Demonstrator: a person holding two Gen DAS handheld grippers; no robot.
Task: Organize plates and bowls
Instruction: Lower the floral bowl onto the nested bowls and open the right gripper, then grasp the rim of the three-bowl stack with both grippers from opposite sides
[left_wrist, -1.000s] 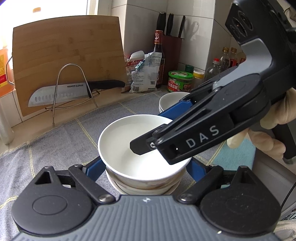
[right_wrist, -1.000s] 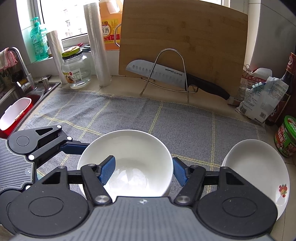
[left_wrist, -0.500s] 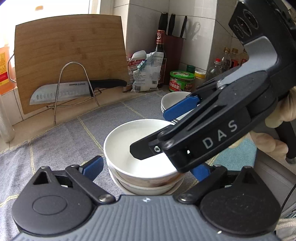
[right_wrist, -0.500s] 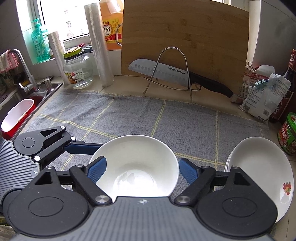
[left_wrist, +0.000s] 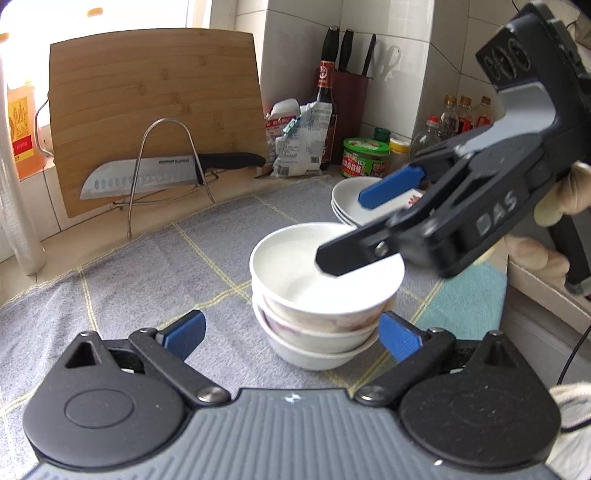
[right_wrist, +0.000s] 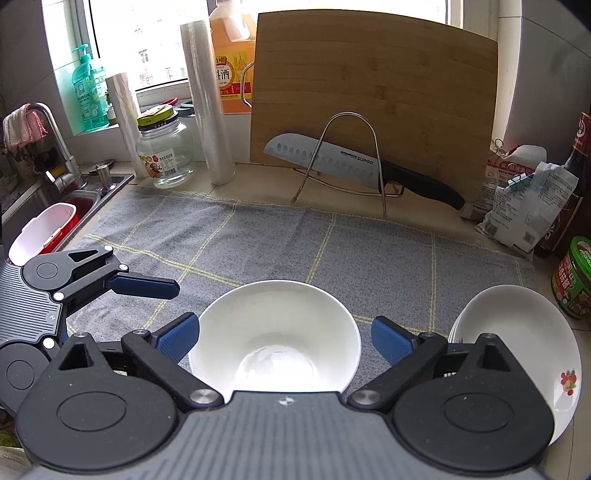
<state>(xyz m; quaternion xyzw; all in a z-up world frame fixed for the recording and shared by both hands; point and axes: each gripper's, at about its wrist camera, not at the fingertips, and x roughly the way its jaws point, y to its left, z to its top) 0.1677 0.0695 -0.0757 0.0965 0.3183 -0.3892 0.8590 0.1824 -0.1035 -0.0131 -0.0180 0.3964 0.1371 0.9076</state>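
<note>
A stack of white bowls (left_wrist: 325, 291) stands on the grey cloth (left_wrist: 166, 266); its top bowl also shows in the right wrist view (right_wrist: 275, 332). My left gripper (left_wrist: 291, 332) is open, its blue pads apart, the right pad close beside the stack's base. My right gripper (right_wrist: 282, 334) is open with its pads clear on either side of the top bowl's rim; in the left wrist view it hovers over the stack. A stack of white plates (left_wrist: 354, 199) sits to the right, also in the right wrist view (right_wrist: 517, 332).
A bamboo cutting board (right_wrist: 373, 96) and a knife on a wire rack (right_wrist: 354, 166) stand at the back. Bags, bottles and a green-lidded jar (left_wrist: 365, 157) are at the right. A glass jar (right_wrist: 164, 147), rolls and the sink (right_wrist: 44, 221) are at the left.
Both grippers opened wider and drew back from the bowl stack, leaving the top bowl resting on it. The left gripper pulled away to the left.
</note>
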